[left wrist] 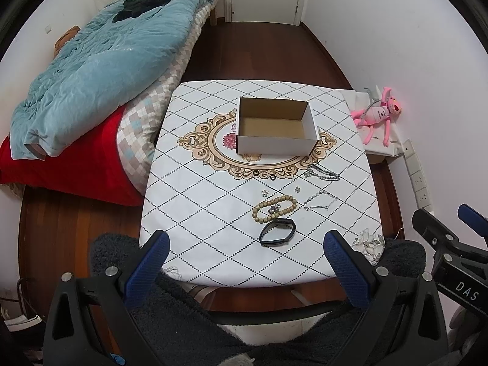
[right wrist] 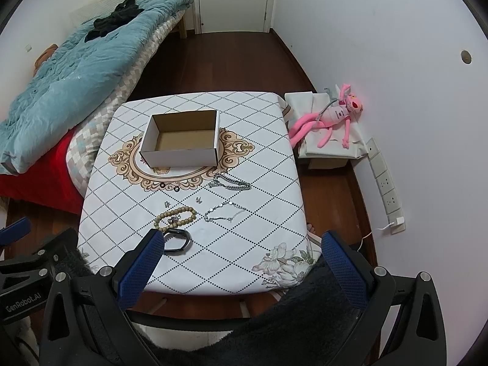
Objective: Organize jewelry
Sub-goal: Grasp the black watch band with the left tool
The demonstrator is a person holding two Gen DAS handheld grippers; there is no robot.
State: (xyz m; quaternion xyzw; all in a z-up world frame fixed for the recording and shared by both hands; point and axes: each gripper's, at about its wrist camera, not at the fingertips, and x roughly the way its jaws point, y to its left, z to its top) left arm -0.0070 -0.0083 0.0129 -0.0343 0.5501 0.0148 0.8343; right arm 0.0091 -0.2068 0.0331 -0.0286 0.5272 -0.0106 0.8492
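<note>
Lighting: even, soft indoor light from overhead, bright on the white walls and the tablecloth (left wrist: 213,207). Shadows: faint, short, one inside the cardboard box (left wrist: 274,128). Glare: pink bloom around the plush toy (right wrist: 338,113) at 3 o'clock. Distortion: strong fisheye bowing, black vignette corners. Focus: sharp centrally, softer toward the rim at 6 o'clock.

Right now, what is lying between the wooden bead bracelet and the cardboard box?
In the left wrist view, two small dark rings and a tiny silver earring lie between the bead bracelet and the box.
</note>
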